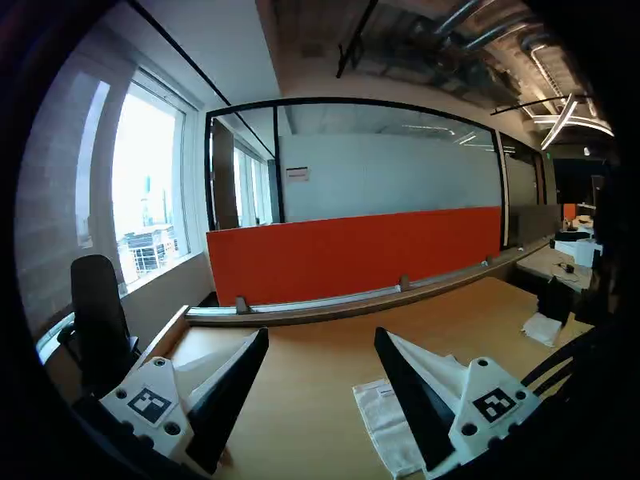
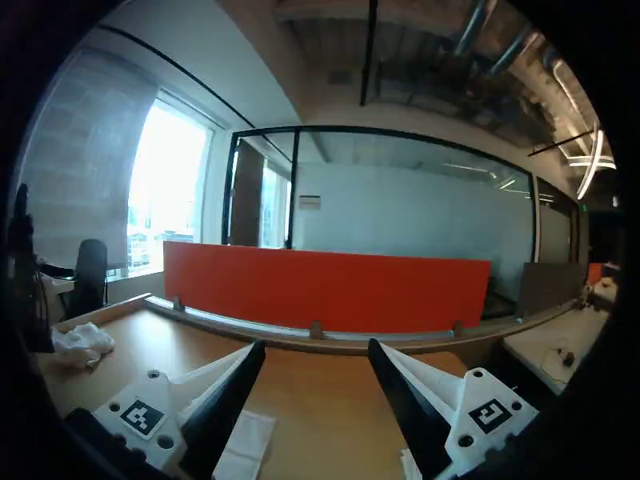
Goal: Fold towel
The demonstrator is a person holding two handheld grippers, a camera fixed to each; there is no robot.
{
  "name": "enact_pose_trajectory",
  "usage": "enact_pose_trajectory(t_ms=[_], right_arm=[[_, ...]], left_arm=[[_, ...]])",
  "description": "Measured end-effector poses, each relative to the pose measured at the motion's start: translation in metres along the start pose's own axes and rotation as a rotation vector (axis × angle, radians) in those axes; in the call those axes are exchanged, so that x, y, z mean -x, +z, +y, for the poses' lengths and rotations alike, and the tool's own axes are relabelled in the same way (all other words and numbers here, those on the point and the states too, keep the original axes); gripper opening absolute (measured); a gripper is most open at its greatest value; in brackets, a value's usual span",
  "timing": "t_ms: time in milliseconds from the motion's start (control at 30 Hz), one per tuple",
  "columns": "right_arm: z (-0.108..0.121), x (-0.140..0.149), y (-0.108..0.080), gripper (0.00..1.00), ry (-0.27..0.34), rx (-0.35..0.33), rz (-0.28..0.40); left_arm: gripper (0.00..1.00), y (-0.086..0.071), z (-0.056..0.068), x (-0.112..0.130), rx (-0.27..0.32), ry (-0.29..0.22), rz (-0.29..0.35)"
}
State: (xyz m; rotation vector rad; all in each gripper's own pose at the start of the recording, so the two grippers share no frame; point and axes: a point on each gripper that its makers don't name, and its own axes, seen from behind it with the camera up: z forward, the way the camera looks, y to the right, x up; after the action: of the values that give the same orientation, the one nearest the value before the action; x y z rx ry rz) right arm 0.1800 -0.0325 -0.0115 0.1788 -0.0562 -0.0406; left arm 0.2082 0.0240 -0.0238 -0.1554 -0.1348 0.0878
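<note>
Checking left tool: spread wide, gripping nothing, poised above the wooden worktop. Same for right tool: spread wide, empty, also above the worktop.

Spotting the towel in the left gripper view: white, flat on the worktop, low and right of centre, partly tucked under that tool's right finger. In the right gripper view, picking out a flat white patch of towel low in frame, just beside the left finger. Can't tell whether the white sliver by the other finger belongs to the same piece.

Judging handling: thin, light, limp cloth. No stiffness, so expect sag and drape once lifted, plus probably a little sliding on smooth wood. Not fragile. Best to pinch two adjacent corners, one per tool, close to the hem, single layer only. Avoid grabbing mid-panel, likely to bunch.

Further out: crumpled white cloth at the left end of the worktop, well apart from the towel. Small folded white cloth far right in the left gripper view. Beyond that, orange divider along the worktop's back edge and black chair by the window.
</note>
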Motion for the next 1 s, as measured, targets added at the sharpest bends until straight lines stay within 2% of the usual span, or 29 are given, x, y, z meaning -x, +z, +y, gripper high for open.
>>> enact_pose_trajectory(t_ms=[367, 667, 1000], right_arm=[[-0.029, 0.013, 0.005, 1.00, -0.032, -0.139, -0.079], [-0.063, 0.032, 0.000, 1.00, -0.041, -0.312, -0.185], [-0.075, 0.049, -0.002, 1.00, -0.067, -0.375, -0.241]], left_arm=[[0.98, 0.002, 0.008, 0.016, 0.089, 0.055, -0.063], [0.98, 0.003, 0.029, 0.033, 0.207, 0.047, -0.130], [0.98, 0.004, 0.042, 0.048, 0.284, 0.072, -0.169]])
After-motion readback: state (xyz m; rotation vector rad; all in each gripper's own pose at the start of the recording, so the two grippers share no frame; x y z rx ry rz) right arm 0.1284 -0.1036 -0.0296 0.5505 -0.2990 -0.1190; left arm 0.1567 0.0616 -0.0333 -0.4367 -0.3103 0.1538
